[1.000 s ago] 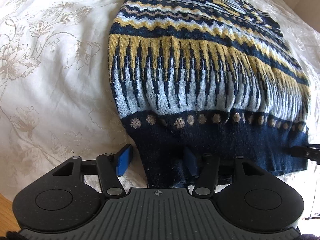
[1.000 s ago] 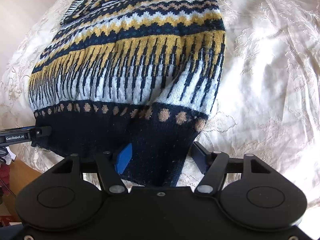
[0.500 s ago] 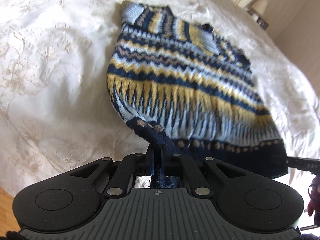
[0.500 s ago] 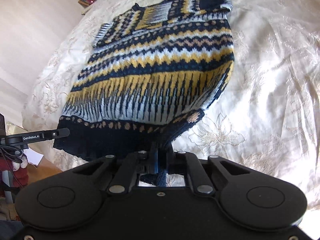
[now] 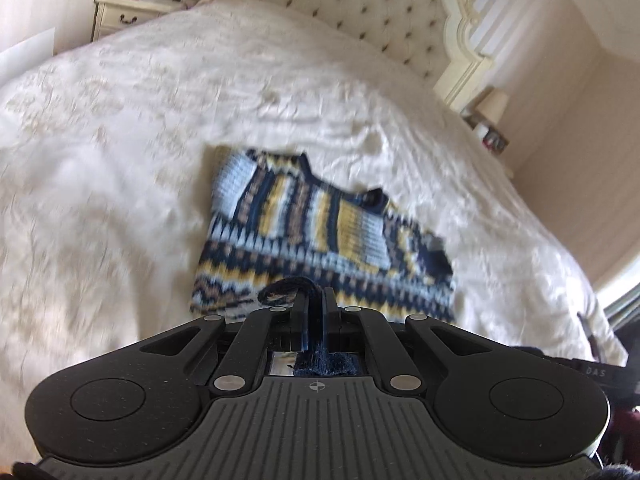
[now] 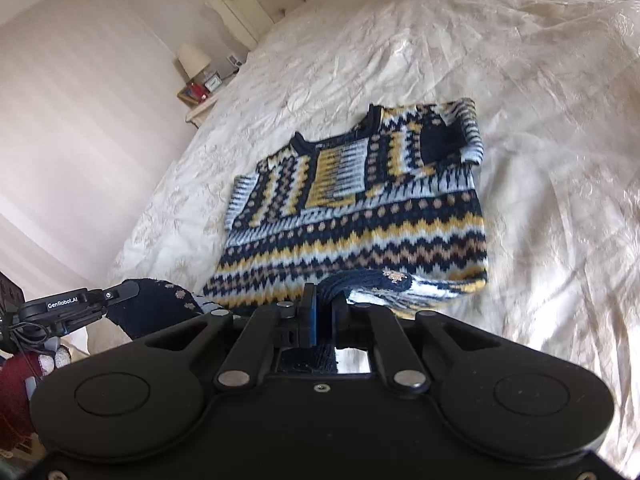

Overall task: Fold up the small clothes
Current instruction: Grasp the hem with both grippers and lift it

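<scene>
We hold left gripper (image 5: 316, 300) & right gripper (image 6: 325, 307) clamped tight on navy hem of patterned sweater (image 6: 360, 216), lifted at 6 o'clock; rest lies flat on cream bed (image 6: 540, 120), collar toward 12

one sweater (image 6: 360, 208), two tools, two lamps

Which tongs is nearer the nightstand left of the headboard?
Left. The left tongs, shut on the sweater hem at its left corner, are on the nightstand side of the bed. The right tongs grip the other corner, farther across.
</scene>
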The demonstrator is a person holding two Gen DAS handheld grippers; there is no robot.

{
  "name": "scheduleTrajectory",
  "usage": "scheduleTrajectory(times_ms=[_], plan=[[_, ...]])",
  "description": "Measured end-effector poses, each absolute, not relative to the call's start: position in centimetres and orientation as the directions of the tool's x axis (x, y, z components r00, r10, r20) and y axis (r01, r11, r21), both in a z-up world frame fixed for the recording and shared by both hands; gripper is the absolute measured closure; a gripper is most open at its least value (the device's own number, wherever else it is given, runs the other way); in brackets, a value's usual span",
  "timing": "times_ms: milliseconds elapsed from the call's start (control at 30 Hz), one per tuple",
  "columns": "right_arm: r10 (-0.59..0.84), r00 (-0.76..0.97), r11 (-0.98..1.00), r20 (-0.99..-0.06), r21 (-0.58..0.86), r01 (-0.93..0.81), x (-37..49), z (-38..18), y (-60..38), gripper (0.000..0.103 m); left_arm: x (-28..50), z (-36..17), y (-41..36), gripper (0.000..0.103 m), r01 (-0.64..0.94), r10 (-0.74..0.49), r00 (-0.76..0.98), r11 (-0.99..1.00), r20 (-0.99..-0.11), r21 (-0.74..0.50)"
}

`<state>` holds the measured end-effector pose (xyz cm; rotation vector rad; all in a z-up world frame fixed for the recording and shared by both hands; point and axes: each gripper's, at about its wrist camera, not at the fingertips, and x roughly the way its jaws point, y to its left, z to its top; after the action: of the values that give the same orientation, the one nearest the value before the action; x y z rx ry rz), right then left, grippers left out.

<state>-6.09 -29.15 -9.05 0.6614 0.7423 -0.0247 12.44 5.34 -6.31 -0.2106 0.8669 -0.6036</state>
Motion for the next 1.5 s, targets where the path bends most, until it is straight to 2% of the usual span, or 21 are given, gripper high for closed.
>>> scheduleTrajectory(times_ms=[300, 500, 700, 1067, 1233, 1333, 1367, 1500], plan=[[0.127, 0.82, 0.75, -0.559, 0.595, 0.29, 0.6, -7.1, -33.8, 0.09, 20.3, -4.5, 2.3, 0.098, 0.43, -0.613, 0.538, 0.79, -0.578, -0.437], [0.075, 0.822, 0.747, -0.565, 0.578, 0.329, 5.7, -7.0, -35.7, 0.09, 25.2, -5.2, -0.1, 0.098, 0.445, -0.622, 0.529, 0.783, -0.577, -0.436], [0.028, 0.781, 0.74, -0.624, 0.538, 0.403, 10.9, -9.0, -37.2, 0.09, 29.8, -7.4, -2.1, 0.098, 0.422, -0.608, 0.506, 0.793, -0.613, -0.439], [-0.01, 0.667, 0.747, -0.745, 0.438, 0.5, 18.5, -13.7, -39.3, 0.09, 36.3, -12.7, -5.4, 0.097, 0.431, -0.538, 0.435, 0.829, -0.723, -0.358], [-0.014, 0.618, 0.759, -0.786, 0.394, 0.519, 21.0, -15.4, -39.9, 0.088, 39.2, -15.2, -6.0, 0.093, 0.378, -0.498, 0.4, 0.855, -0.77, -0.357], [-0.022, 0.596, 0.762, -0.803, 0.372, 0.53, 22.1, -16.2, -40.2, 0.084, 40.3, -15.8, -5.9, 0.09, 0.355, -0.478, 0.415, 0.868, -0.774, -0.346], [-0.028, 0.589, 0.763, -0.808, 0.363, 0.534, 22.4, -16.4, -40.1, 0.084, 40.7, -15.8, -5.9, 0.084, 0.351, -0.461, 0.437, 0.878, -0.772, -0.326], [-0.043, 0.559, 0.77, -0.828, 0.329, 0.546, 23.3, -17.2, -40.0, 0.084, 42.2, -15.4, -5.7, 0.082, 0.347, -0.438, 0.462, 0.889, -0.771, -0.298]])
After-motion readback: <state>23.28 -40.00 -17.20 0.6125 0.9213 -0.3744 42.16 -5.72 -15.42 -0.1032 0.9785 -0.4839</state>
